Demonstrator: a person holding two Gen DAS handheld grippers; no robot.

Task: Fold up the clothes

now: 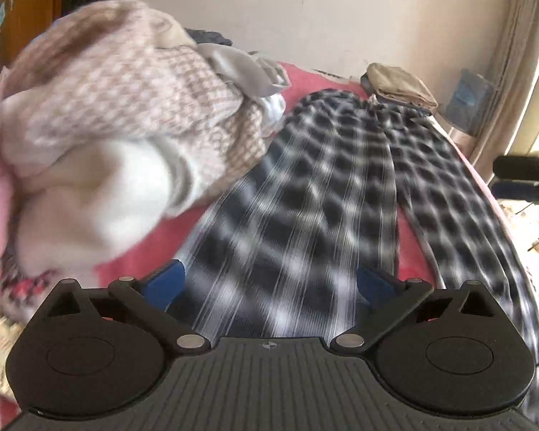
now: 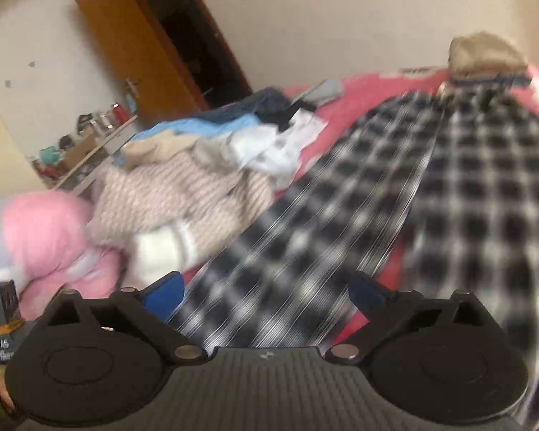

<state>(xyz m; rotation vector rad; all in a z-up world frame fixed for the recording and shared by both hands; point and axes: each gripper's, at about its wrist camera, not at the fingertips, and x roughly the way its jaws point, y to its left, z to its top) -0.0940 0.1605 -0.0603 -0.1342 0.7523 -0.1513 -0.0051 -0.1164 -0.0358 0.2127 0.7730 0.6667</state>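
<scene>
Both sets of jaws stand spread wide and empty: left gripper (image 1: 271,283) and right gripper (image 2: 266,289) each show blue pads well apart with nothing pinched, only fabric seen beyond the gap. Checked trousers (image 1: 305,197) lie laid out lengthwise on the pink bedspread (image 1: 305,82), legs side by side, running toward the far wall. Both views heavily motion-blurred. Unfolded clothes pile (image 2: 204,165) sits just beside the trousers on their left, a knit sweater (image 1: 125,97) on top, its white cuff reaching the trouser edge. Folded tan item (image 2: 485,54) rests at the far end of the trousers.

Risks, as judgement: a grab on the trousers near that cuff could catch the sweater too and drag the pile over. Thin fabric may let a pinch take one layer only, skewing the fold. Folding toward the far end could bump the tan item.
</scene>
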